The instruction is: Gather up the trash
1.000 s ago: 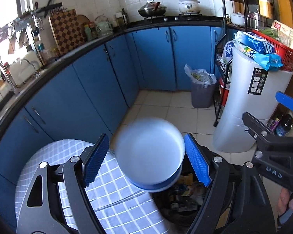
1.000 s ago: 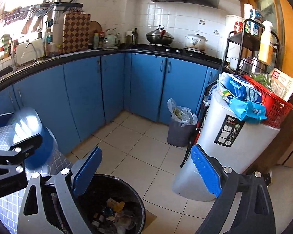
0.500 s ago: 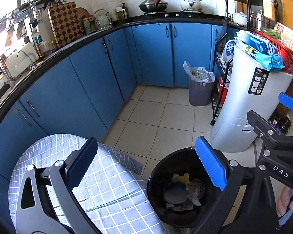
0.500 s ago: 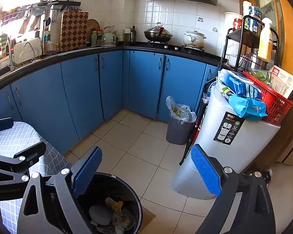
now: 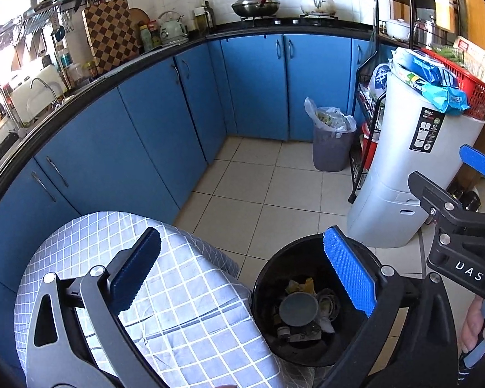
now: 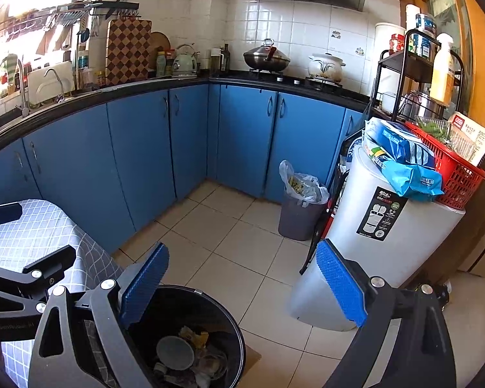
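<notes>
A round black trash bin (image 5: 268,278) stands on the tiled floor beside a table with a grey checked cloth (image 5: 184,317). A grey-blue paper cup (image 5: 299,308) lies inside it on other trash. It also shows in the right wrist view (image 6: 175,352), inside the bin (image 6: 232,329). My left gripper (image 5: 242,278) is open and empty, above the table edge and bin. My right gripper (image 6: 242,284) is open and empty, above the bin's right side. In the left wrist view the right gripper (image 5: 462,200) shows at the right edge.
Blue cabinets (image 5: 165,123) run along the left and back. A small grey bin with a plastic bag (image 5: 329,139) stands at the back. A white appliance (image 5: 414,168) with a red basket (image 5: 465,87) and a black rack (image 5: 368,110) stand at the right.
The left gripper held the paper cup a second ago, then opened wide. The cup dropped into the black bin and lies there now. The right gripper barely moved.
</notes>
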`<move>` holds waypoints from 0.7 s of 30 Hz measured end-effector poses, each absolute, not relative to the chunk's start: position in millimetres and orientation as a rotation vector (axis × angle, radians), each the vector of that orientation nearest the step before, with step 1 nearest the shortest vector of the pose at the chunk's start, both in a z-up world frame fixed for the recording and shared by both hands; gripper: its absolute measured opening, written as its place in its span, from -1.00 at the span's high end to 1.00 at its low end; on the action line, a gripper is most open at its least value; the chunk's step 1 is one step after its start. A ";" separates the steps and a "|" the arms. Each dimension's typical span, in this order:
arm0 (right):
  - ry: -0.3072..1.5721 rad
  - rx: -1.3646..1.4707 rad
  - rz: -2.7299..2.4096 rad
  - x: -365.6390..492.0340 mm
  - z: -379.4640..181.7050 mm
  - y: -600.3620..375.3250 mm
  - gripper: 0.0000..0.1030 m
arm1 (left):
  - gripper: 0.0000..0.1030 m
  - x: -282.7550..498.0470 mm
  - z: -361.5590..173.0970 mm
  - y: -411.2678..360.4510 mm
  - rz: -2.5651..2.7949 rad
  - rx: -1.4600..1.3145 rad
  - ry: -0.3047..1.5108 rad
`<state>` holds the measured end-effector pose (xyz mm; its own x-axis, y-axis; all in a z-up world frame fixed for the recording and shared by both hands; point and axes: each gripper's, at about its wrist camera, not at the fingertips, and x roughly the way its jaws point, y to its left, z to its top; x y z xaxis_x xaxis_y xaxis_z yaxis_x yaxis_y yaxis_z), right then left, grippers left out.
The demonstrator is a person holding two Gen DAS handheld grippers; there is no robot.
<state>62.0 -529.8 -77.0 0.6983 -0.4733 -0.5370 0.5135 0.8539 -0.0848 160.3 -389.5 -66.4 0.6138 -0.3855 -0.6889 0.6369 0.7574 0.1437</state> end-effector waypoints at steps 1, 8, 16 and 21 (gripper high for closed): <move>0.576 0.071 -0.550 61.2 -76.2 -528.5 -0.75 | -0.93 159.7 -65.6 -388.3 -0.609 0.396 0.686; 0.571 0.061 -0.545 59.2 -70.9 -521.8 -0.75 | -0.93 155.9 -61.9 -379.1 -0.607 0.393 0.677; 0.565 0.049 -0.541 56.6 -65.6 -514.7 -0.75 | -0.93 151.8 -57.1 -374.8 -0.618 0.383 0.673; 0.564 0.042 -0.538 56.8 -63.8 -511.0 -0.75 | -0.93 149.6 -56.1 -372.2 -0.622 0.383 0.674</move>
<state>56.8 -511.0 -63.8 0.7113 -0.4738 -0.5192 0.4963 0.8616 -0.1064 149.6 -372.2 -56.1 0.6130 -0.4054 -0.6781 0.6430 0.7548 0.1300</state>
